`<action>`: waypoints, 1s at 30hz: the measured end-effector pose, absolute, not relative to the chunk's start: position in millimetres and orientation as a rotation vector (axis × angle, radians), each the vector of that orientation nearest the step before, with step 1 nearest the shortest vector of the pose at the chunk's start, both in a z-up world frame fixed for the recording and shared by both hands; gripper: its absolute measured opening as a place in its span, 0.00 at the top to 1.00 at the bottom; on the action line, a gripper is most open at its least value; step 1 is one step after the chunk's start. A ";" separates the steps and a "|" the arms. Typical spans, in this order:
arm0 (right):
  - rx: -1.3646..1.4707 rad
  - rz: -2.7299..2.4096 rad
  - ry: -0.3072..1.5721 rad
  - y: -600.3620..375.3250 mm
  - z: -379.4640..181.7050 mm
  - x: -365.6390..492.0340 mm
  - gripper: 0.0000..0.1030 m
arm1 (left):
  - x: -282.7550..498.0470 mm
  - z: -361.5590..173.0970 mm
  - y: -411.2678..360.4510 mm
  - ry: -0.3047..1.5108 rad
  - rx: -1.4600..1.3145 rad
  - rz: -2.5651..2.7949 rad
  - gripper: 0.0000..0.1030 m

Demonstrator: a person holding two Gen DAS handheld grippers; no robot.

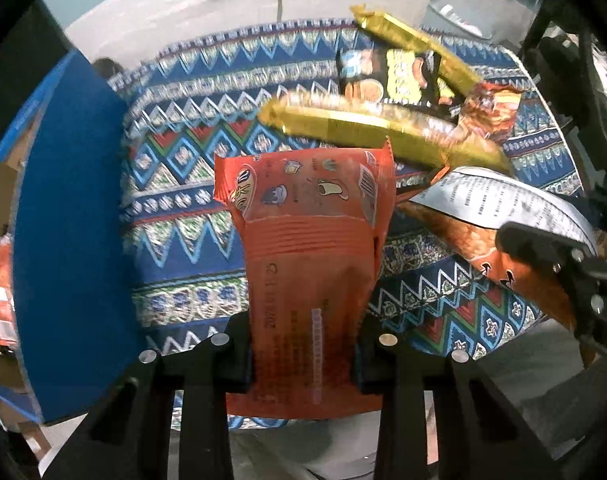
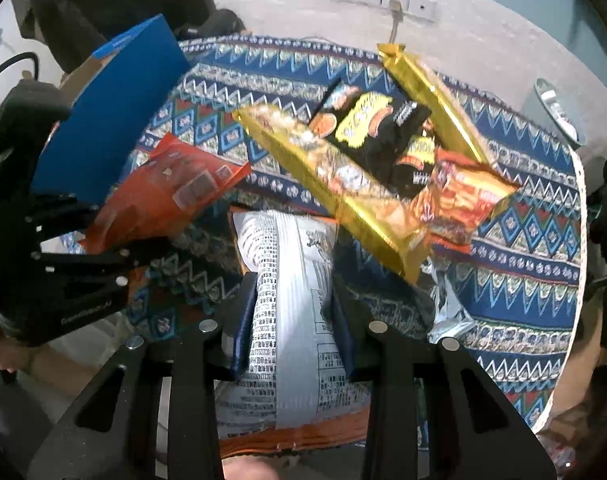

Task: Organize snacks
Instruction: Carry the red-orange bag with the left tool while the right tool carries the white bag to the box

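Two black two-finger grippers, each clamped on a snack bag above a round table covered in a blue zigzag-patterned cloth (image 1: 207, 92). The left gripper (image 1: 303, 354) has its pads pressed together on the lower part of an orange plastic snack packet (image 1: 307, 240), which hangs off the cloth, printed back facing the camera. The right gripper (image 2: 291, 328) pinches a crumpled orange bag with a white printed back panel (image 2: 291, 280), squeezed narrow between the fingers. Left on the cloth, in a loose overlapping pile: a long gold foil packet (image 2: 343, 184), a black snack bag with yellow lettering (image 2: 379, 140), a second gold packet (image 2: 431, 96) behind it, and a red-orange bag (image 2: 467, 196) beside them. A blue cardboard box (image 1: 67, 220) stands at the table's left edge, well apart from the pile.
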State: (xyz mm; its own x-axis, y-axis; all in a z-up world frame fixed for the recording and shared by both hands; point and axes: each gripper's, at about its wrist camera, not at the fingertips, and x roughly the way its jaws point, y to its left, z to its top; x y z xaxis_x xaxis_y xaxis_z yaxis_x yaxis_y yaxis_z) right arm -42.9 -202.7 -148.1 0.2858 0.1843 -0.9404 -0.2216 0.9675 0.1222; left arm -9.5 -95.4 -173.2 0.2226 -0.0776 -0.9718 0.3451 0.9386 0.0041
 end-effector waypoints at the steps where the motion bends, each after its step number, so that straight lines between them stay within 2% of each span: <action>1: -0.036 0.270 1.245 -201.9 -145.9 -43.0 0.68 | -9.4 -169.1 -96.5 1.304 0.243 -0.294 0.67; 30: -0.082 0.302 0.976 -164.8 -52.5 -25.4 0.69 | -4.9 -77.9 -46.9 0.990 0.289 -0.183 0.67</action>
State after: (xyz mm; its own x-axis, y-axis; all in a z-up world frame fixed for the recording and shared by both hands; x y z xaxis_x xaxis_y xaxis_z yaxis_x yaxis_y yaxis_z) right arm -25.4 -164.8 -52.5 0.5222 0.2158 -0.8251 -0.2887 0.9551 0.0670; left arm -4.9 -46.9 -77.9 0.5376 -0.0207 -0.8429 0.2820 0.9466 0.1566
